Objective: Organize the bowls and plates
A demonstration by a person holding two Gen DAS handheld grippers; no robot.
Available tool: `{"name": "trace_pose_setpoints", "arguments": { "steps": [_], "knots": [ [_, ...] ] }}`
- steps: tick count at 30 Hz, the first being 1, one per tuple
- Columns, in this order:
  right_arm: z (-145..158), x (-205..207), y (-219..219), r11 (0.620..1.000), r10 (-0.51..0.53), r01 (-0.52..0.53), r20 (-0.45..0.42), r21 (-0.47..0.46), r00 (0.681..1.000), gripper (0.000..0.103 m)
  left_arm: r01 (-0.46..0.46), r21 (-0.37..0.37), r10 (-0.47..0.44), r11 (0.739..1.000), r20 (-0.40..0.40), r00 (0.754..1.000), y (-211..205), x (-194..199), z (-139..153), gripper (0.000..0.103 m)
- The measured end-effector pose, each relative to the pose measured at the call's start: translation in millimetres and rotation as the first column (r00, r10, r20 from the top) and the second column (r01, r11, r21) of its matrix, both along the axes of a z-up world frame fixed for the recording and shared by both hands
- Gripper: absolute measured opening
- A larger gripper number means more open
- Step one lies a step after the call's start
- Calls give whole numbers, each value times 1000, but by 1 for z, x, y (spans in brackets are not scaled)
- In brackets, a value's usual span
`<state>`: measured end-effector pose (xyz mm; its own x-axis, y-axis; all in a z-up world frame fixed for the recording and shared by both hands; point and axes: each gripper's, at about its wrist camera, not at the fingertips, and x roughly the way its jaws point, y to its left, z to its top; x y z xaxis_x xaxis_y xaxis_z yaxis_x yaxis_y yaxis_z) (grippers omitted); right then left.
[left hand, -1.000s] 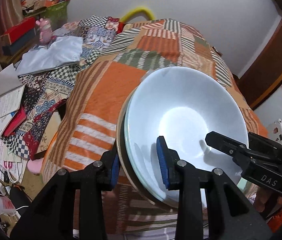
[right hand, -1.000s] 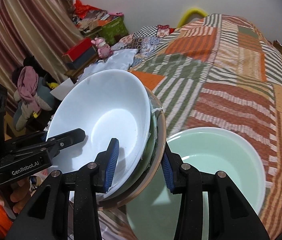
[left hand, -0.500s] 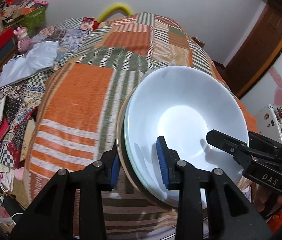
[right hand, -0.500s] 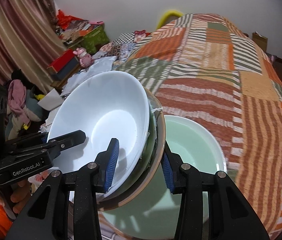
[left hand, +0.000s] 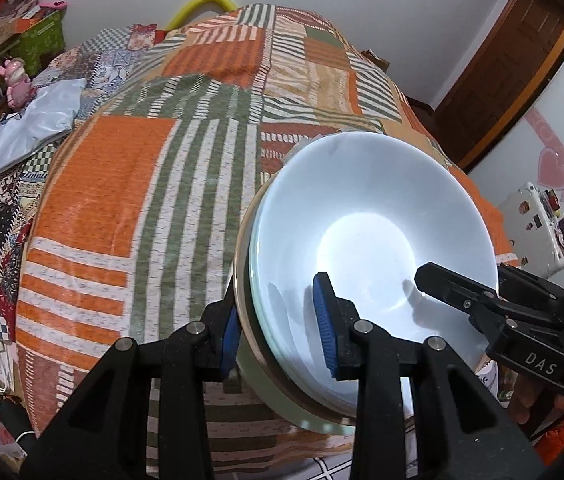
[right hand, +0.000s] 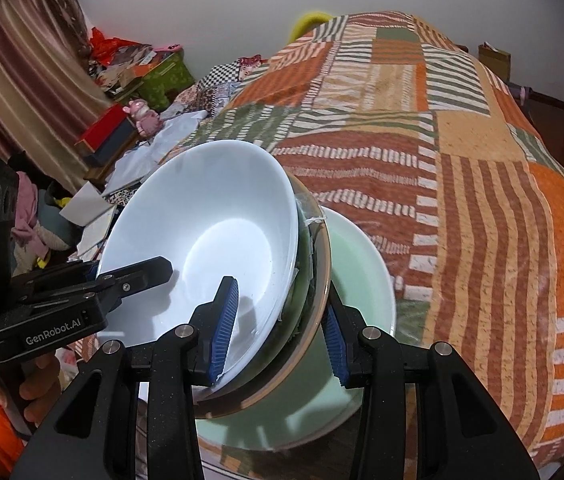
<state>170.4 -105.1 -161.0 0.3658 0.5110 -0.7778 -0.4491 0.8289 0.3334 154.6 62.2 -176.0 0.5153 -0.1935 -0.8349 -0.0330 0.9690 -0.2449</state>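
**A:** Where are your claws right now?

**B:** Your left claw (left hand: 279,334) is clamped on the near rim of the stack of bowls (left hand: 366,248): one blue pad sits inside the white top bowl, the other presses the outside of the brown-rimmed bowl underneath. Your right claw (right hand: 279,328) is closed on the opposite rim of the same stack in the same way, one pad inside the white bowl, one under the outer rim.

**A:** So you have it from both sides?

**B:** Yes. In the left wrist view your right claw reaches in from the lower right, and in the right wrist view your left claw (right hand: 137,276) comes in from the left. Part of your hand (right hand: 37,380) shows below it.

**A:** And where is the stack itself?

**B:** It hangs tilted above the bed (left hand: 129,184), which is covered with an orange, green and brown patchwork quilt. Between the white bowl and the brown-rimmed one you can see the edge of at least one more, greenish; how many are nested there I cannot tell.

**A:** Anything beneath it?

**B:** A pale green plate (right hand: 362,280) lies on the quilt, just under and to the right of the stack in the right wrist view. Whether the stack touches it I cannot tell.
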Motion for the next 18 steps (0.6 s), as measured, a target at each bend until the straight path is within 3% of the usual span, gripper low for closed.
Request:
{"name": "trace_pose_setpoints", "arguments": {
  "steps": [18],
  "knots": [
    [-11, 5, -10, 998, -18, 19, -25, 54, 1000, 40, 30, 7, -29, 1000, -21, 999, -10, 8, -12, 33]
  ]
}}
